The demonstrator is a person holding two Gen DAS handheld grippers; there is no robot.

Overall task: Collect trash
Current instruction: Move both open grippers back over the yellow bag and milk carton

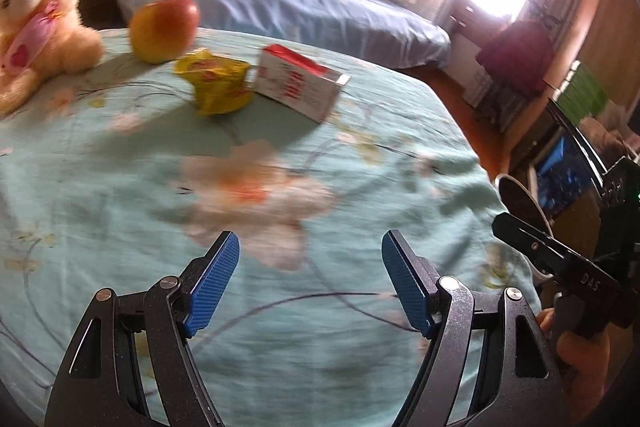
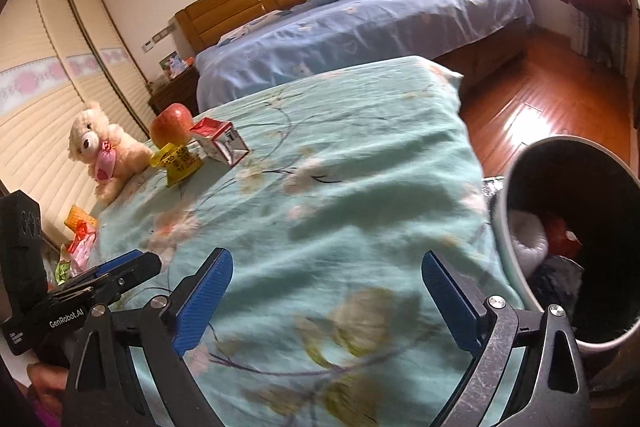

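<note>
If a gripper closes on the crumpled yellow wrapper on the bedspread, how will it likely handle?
The yellow wrapper looks like thin, creased film, so it will probably crush flat and weigh little. Its glossy surface may slip. It touches the red-and-white carton, which might get nudged.

On the bed cover [image 1: 120,187] ahead of me a teddy bear [image 1: 36,23] is sitting farthest left; an apple [image 1: 164,29] is lying right of it; a wrapper [image 1: 216,83] and a box [image 1: 298,87] are lying nearer, touching; a bin [image 2: 516,187] is standing beside the cover's right edge.
</note>
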